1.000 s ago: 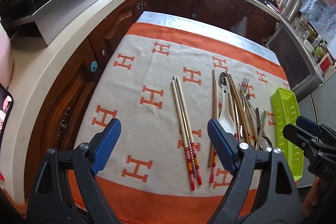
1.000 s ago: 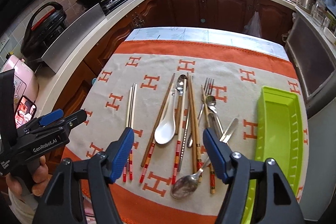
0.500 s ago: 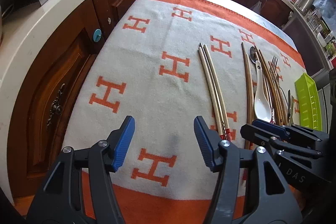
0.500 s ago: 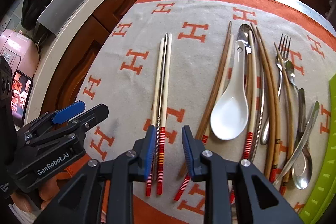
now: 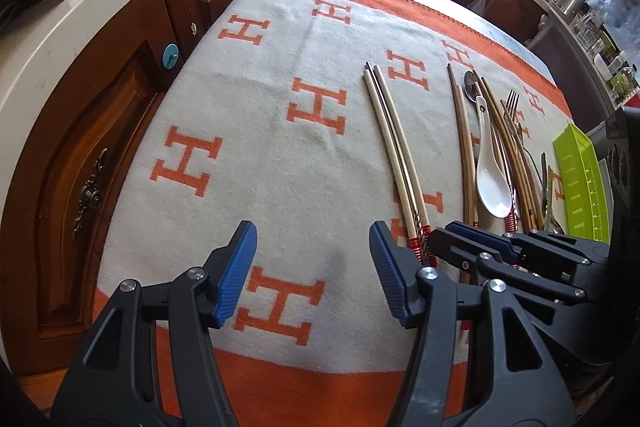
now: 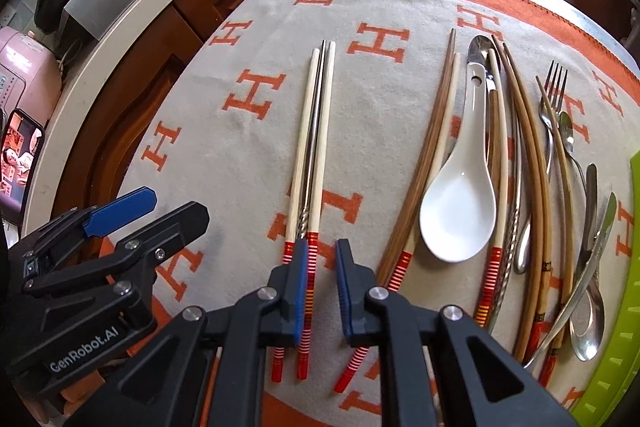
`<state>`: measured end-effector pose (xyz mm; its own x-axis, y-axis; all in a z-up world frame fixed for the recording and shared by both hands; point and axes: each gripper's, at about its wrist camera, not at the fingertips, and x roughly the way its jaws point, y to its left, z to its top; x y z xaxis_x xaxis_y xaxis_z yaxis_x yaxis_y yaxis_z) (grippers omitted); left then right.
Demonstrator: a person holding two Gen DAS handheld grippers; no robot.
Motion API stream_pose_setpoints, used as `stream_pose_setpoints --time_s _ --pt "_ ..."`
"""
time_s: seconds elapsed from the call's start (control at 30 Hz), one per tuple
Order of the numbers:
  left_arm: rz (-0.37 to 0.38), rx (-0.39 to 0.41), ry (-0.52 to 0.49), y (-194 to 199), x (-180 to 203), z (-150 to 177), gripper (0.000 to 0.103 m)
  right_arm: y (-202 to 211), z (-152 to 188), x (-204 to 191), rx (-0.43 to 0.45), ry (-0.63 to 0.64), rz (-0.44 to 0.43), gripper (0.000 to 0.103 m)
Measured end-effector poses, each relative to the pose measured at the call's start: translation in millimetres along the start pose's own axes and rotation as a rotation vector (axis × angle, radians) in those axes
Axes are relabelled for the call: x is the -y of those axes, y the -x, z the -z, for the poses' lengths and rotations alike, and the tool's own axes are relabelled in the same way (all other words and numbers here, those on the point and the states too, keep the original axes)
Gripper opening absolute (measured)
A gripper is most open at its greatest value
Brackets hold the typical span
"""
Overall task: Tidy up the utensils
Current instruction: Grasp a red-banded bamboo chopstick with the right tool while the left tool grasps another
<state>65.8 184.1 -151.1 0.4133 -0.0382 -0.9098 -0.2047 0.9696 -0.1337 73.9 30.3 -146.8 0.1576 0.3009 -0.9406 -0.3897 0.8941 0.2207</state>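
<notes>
Pale chopsticks with red striped ends lie on the blanket, with a metal one between them; they also show in the left wrist view. My right gripper hovers low over their red ends, its jaws narrowed to a small gap with nothing gripped; it shows in the left wrist view. My left gripper is wide open and empty over bare blanket to their left; it shows in the right wrist view. A white ceramic spoon, brown chopsticks, a fork and metal spoons lie further right.
A lime green tray stands at the table's right edge, also in the right wrist view. Dark wood cabinets and a pale counter run along the left. A phone and a pink appliance are on the counter.
Both grippers have dropped lower and forward toward the blanket. My right gripper narrowed from wide open to a small gap and moved over the pale chopsticks' red ends. The left stayed open.
</notes>
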Motion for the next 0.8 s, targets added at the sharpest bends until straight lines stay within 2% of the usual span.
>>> stream_pose_setpoints --time_s 0.43,0.6,0.8 --pt "-0.008 -0.015 0.004 -3.9 0.4 1.8 0.056 -6.2 -5.4 -13.0 0.073 0.101 0.132 0.006" --pt "0.006 -0.02 -0.004 -4.8 7.0 1.3 0.056 3.6 0.8 10.0 0.075 -0.003 0.025 0.005" --pt "0.041 -0.05 -0.017 -12.4 21.6 1.8 0.056 27.1 11.1 25.7 0.133 -0.067 -0.055 0.005"
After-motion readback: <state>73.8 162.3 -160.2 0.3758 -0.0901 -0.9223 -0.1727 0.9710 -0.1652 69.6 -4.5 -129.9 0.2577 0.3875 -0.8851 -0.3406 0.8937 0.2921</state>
